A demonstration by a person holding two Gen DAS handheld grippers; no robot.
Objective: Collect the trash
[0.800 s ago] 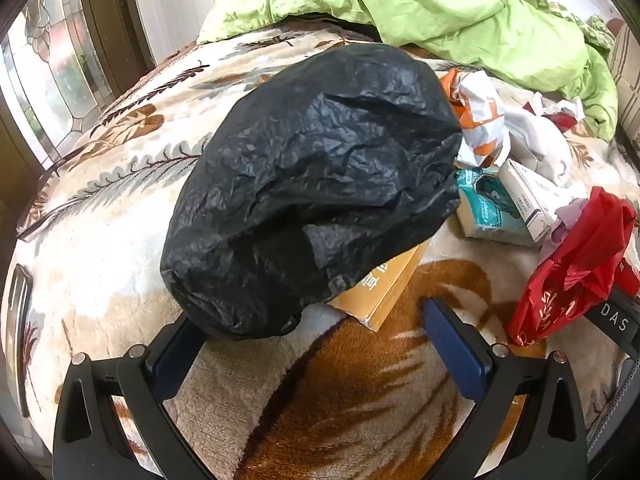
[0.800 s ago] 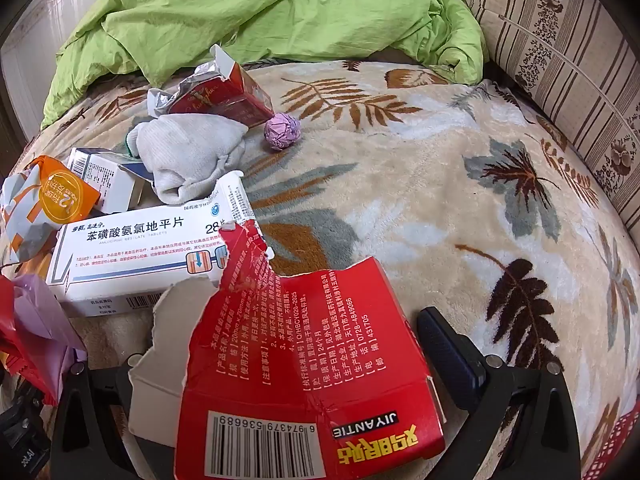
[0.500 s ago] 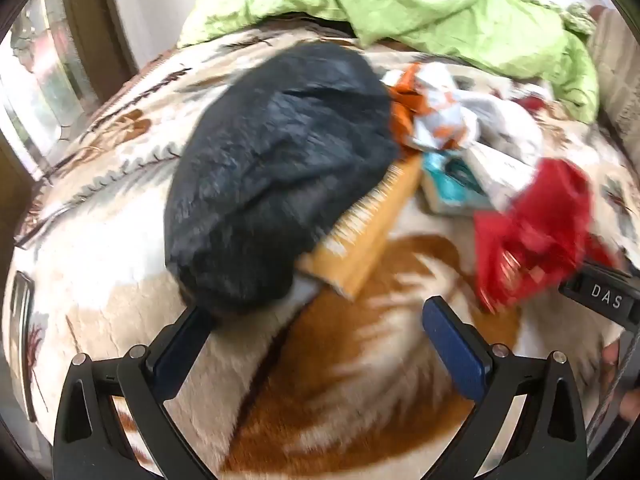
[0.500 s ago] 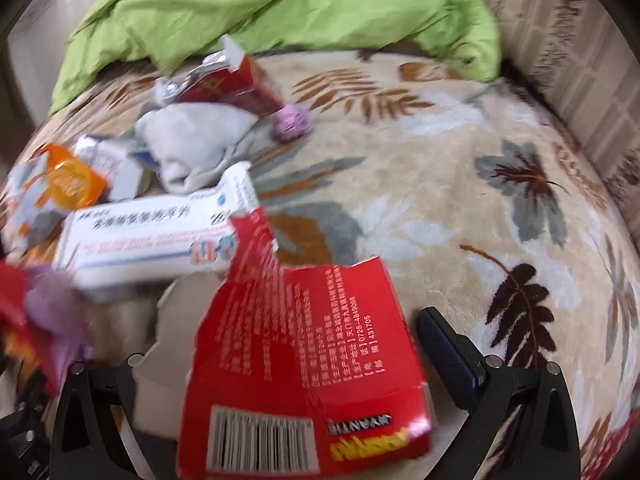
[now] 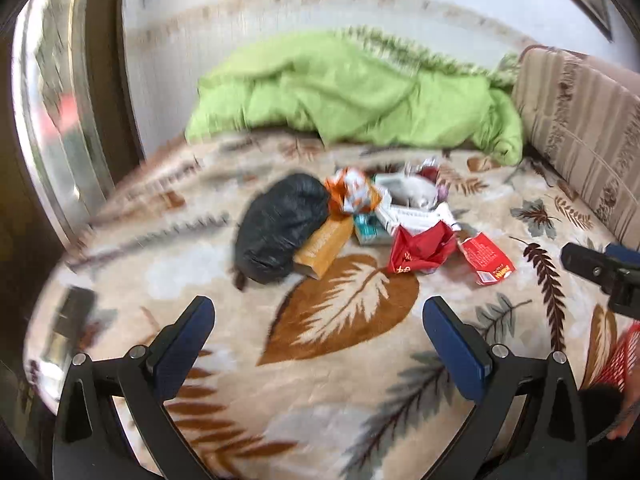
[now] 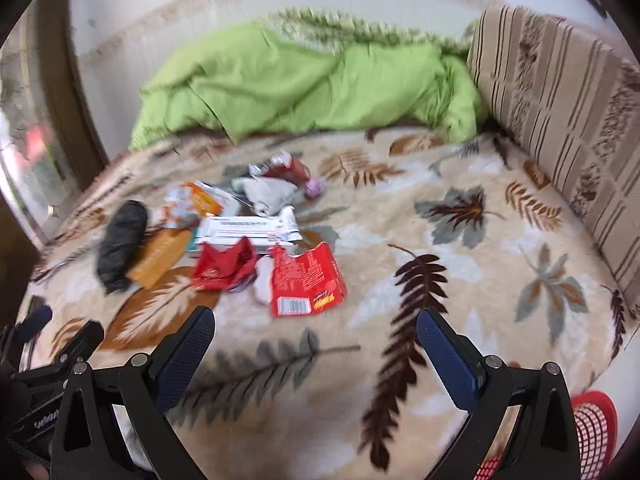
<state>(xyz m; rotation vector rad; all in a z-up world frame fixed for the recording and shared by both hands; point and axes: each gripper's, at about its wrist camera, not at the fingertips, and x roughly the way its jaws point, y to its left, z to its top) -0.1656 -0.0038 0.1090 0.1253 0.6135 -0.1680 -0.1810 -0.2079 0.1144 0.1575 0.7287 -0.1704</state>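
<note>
Trash pile [image 5: 372, 220] well beyond spread, empty left fingers [image 5: 180, 344].

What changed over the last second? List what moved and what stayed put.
Both grippers pulled back and up from the trash pile: the black bag and torn red box, close in front of the fingers before, now lie well away. The left gripper and right gripper stayed wide open and empty. The trash kept its places on the blanket.
</note>
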